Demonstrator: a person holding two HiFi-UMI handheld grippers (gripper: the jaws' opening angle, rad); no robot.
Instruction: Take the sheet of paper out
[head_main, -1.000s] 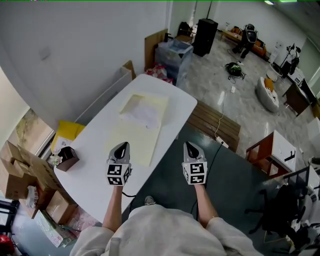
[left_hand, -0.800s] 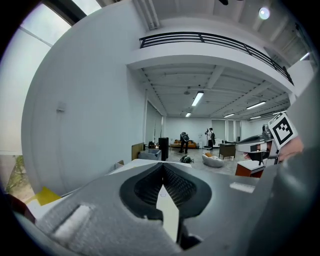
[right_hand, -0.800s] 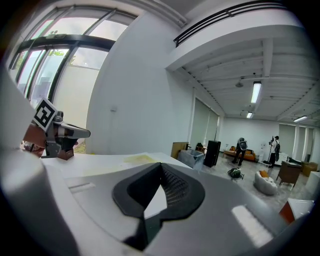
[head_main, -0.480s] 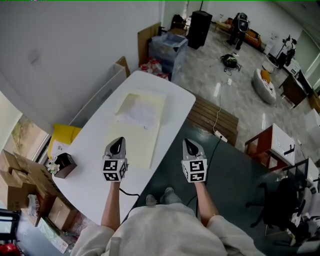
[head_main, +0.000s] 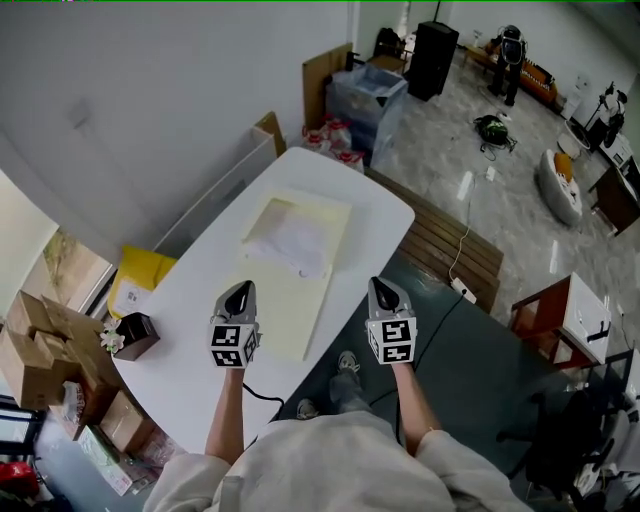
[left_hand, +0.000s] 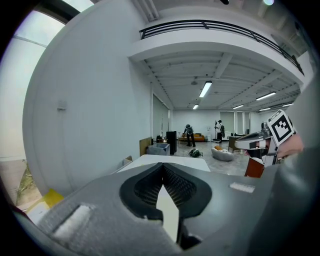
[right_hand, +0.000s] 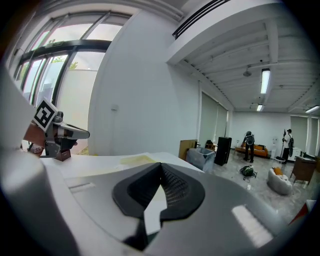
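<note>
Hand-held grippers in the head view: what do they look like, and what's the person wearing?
The left hand-held gripper and right hand-held gripper match: grey bodies, tapered black noses, white cubes bearing black square markers. A black cable trails below the left. The top is light beige.

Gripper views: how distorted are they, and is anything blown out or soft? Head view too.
Left gripper view: heavy fisheye, black corners, left gripper close and soft, ceiling lamp bright. Right gripper view: same fisheye, windows washed out, right gripper soft. Head view: even light, sharp, room lines bowed, no glare on the table.
</note>
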